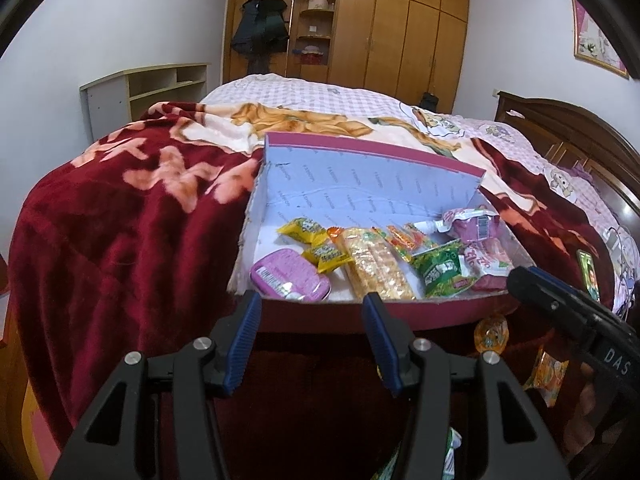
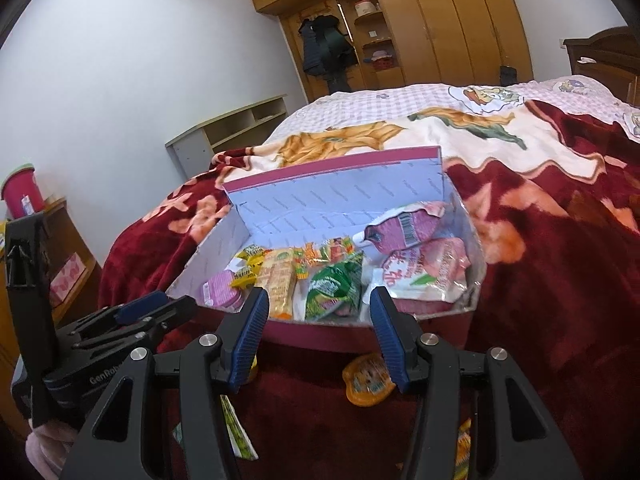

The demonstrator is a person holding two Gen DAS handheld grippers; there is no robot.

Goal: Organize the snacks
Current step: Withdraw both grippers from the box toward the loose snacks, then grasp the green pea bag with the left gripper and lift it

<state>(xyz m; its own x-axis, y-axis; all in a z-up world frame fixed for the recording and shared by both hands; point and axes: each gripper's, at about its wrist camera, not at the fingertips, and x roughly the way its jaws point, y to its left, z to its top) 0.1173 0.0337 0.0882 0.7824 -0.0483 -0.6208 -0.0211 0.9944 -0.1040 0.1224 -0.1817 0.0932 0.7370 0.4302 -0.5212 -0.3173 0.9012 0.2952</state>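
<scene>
both hand-held grippers [image 1: 312, 300] [image 2: 316, 296] apart, empty; snack box [image 1: 360, 176] on red blanket [image 1: 120, 220], bed.

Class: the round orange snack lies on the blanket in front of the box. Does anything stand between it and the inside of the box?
Yes: the box's near wall rises between the round orange snack and the inside. The box is open on top, so nothing visible blocks lifting it over.

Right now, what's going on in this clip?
A person with a gripper in each hand is sorting snacks into an open box on a bed. Several packets already lie inside, among them a green packet and a pink tin. The left gripper and right gripper hover open and empty before the box. A round orange snack waits on the blanket.
</scene>
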